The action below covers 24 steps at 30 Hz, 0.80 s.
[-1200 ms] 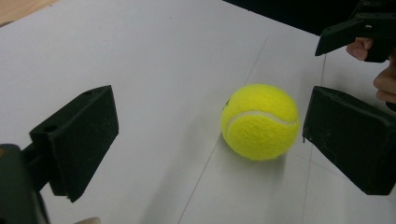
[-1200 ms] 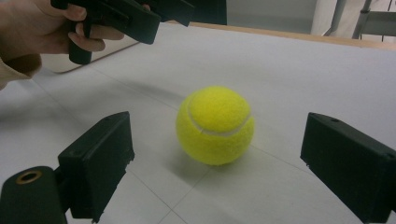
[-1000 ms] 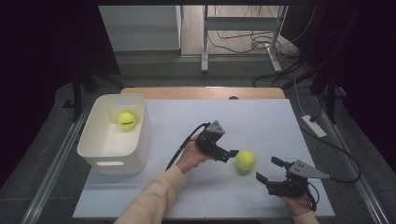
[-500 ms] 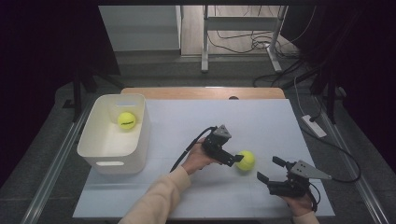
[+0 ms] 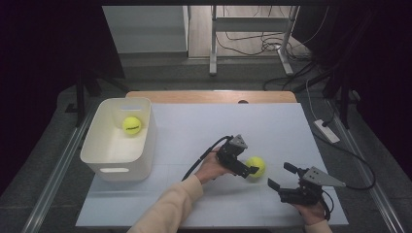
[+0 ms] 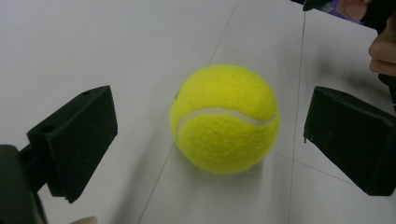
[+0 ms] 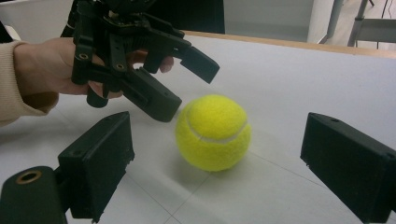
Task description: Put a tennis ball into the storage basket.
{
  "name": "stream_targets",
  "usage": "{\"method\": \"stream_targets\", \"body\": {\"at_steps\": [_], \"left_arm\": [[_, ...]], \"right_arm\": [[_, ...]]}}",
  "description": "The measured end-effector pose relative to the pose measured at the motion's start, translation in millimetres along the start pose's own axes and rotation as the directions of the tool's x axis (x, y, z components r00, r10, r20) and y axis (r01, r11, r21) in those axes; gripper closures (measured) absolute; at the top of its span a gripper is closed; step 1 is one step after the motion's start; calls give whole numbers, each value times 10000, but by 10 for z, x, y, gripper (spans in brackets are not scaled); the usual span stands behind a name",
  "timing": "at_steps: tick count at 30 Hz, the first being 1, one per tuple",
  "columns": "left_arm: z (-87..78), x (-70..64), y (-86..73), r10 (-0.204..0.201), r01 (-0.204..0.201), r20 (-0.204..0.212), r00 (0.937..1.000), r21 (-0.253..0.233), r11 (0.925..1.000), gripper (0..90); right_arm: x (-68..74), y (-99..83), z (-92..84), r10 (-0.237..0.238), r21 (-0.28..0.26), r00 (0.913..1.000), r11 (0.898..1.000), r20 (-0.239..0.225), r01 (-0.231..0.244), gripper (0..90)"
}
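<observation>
Bin (image 5: 118, 141) at the left holds one tennis ball (image 5: 131, 124). Mid-table, the left gripper (image 5: 252, 169) stands spread wide around a second ball (image 5: 255, 166), jaws either side, not touching. Right gripper (image 5: 281, 176), also wide open, rests nearby. Two balls, two grippers.

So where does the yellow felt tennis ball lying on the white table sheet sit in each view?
High view: yellow felt tennis ball right of centre, at the left gripper.
Left gripper view: centre, between open jaws.
Right gripper view: centre, beside the left gripper.
Shared landmark: the ball's white seam.
</observation>
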<state>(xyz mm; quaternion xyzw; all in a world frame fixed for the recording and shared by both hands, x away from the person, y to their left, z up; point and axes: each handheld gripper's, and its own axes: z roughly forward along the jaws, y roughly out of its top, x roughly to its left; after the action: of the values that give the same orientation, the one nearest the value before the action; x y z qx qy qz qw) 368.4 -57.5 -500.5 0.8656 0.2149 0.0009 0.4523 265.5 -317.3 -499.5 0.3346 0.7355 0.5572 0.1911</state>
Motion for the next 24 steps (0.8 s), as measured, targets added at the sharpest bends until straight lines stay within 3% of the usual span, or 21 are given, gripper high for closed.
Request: {"method": "stream_targets", "body": {"at_steps": [19, 22, 24], "left_arm": [[273, -60, 18, 353, -359, 109, 9993, 628, 9974, 55], [309, -67, 18, 359, -366, 110, 9993, 702, 9969, 76], [321, -74, 16, 408, -412, 67, 9991, 800, 9959, 144]], "right_arm": [[11, 6, 1, 16, -25, 10000, 10000, -82, -16, 90], [11, 4, 0, 31, -3, 10000, 10000, -88, -31, 90], [7, 2, 0, 2, -5, 10000, 10000, -78, -2, 90]]}}
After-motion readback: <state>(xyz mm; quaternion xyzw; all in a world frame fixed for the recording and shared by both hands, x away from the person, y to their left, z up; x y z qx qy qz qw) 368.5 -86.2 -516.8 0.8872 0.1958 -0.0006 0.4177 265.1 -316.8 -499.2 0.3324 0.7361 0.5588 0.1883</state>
